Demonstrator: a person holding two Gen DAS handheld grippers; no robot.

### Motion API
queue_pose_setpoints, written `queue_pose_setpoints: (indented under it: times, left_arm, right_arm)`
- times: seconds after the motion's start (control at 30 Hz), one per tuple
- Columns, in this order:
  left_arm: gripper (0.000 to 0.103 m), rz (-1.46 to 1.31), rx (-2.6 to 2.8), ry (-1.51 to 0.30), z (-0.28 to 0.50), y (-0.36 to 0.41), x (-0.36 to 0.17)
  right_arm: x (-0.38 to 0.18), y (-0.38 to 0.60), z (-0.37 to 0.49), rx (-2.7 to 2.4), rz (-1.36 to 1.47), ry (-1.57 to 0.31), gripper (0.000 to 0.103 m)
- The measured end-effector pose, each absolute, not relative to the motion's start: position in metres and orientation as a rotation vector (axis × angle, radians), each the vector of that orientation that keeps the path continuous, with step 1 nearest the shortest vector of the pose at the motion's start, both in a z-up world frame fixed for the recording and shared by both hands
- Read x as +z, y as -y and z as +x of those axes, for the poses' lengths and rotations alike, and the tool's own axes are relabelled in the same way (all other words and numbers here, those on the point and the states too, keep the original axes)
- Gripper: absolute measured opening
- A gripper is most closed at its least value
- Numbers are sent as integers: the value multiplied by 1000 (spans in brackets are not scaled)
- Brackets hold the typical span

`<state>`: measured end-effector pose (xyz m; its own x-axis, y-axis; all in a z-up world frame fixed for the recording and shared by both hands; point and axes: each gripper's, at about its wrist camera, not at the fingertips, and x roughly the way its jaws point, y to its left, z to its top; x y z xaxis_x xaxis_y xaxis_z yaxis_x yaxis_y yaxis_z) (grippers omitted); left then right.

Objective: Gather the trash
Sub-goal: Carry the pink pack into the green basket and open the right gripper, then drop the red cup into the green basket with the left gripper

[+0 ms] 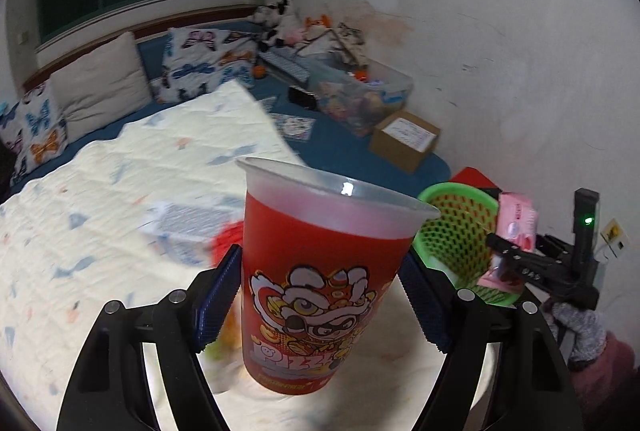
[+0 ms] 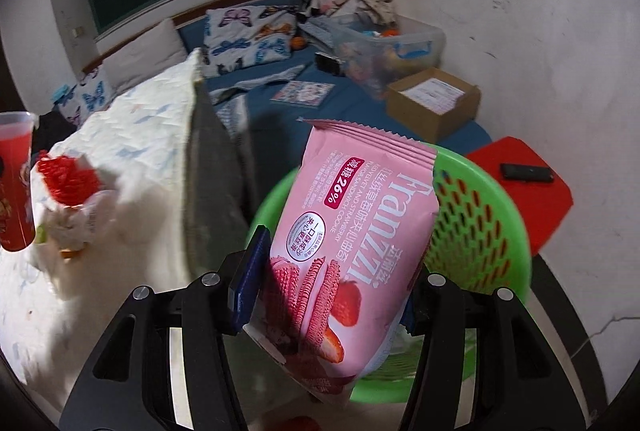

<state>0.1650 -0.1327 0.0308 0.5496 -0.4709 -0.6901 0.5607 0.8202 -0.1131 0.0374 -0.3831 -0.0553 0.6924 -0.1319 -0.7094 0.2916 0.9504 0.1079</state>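
In the left wrist view we see our left tool (image 1: 320,305) clamped on a red plastic cup (image 1: 320,279) printed with a lion-dance cartoon, its blue pads pressed against both sides and the cup held upright above the cream quilt (image 1: 120,191). Off to the right in that view our right tool (image 1: 508,261) grips a pink cookie packet (image 1: 516,221) just beside the green mesh basket (image 1: 456,227). The right wrist view shows what the left cannot: the packet (image 2: 360,243) fills the frame, pinched low between the pads, its sealed top edge uppermost, directly in front of the basket (image 2: 488,231). Only here do we see the red stool (image 2: 528,199) behind the basket with a dark phone (image 2: 528,173) lying on it, and a crumpled wrapper with red trim (image 2: 68,183) on the quilt near the cup (image 2: 16,183). A cardboard box (image 2: 436,103) sits on the blue bed.
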Motion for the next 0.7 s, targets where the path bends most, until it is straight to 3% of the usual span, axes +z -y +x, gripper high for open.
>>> queue_pose_setpoints:
  times: [0.13, 0.27, 0.7]
  left_arm:
    - [74, 143, -657, -786, 164, 171, 28]
    - [74, 164, -696, -787, 161, 206, 26]
    - [74, 210, -801, -839, 156, 297, 2]
  right_arm:
    - [-63, 404, 35, -268, 227, -783, 57]
    - [-68, 423, 28, -296, 246, -788, 66]
    - [-62, 449, -9, -327, 302, -753, 71]
